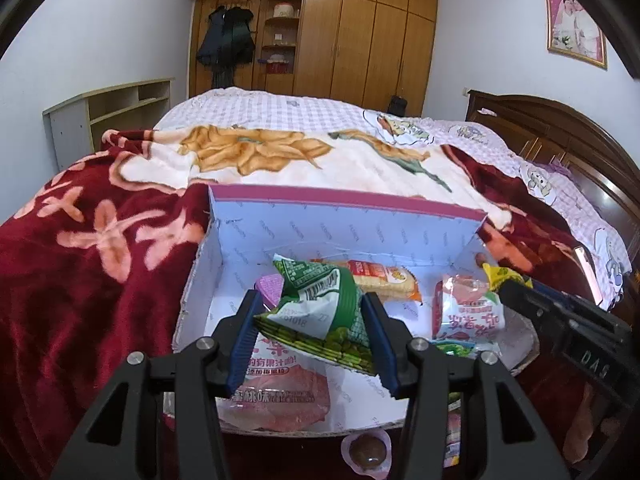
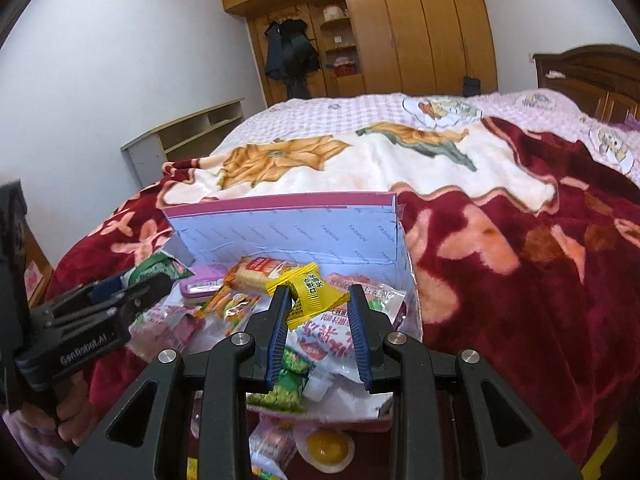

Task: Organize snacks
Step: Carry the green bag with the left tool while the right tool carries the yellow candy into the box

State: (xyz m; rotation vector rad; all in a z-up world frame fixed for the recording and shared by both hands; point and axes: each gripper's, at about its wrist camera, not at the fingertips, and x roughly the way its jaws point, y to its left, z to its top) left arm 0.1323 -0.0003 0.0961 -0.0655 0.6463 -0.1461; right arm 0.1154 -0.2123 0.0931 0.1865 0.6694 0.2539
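Left gripper (image 1: 312,334) clamped on green pea packet (image 1: 320,316), held above box (image 1: 344,232) interior. Right gripper (image 2: 318,334) pinching yellow sachet (image 2: 310,294), jaws narrow, over box's right half. Wafer pack (image 1: 384,280) at 12 o'clock from green packet; pink jelly pouch (image 1: 466,312) at 3 o'clock.

Bright, even indoor light; strong fisheye edge warping

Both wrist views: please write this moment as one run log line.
left gripper: shut on green pea packet | right gripper: shut on yellow packet | both over white box
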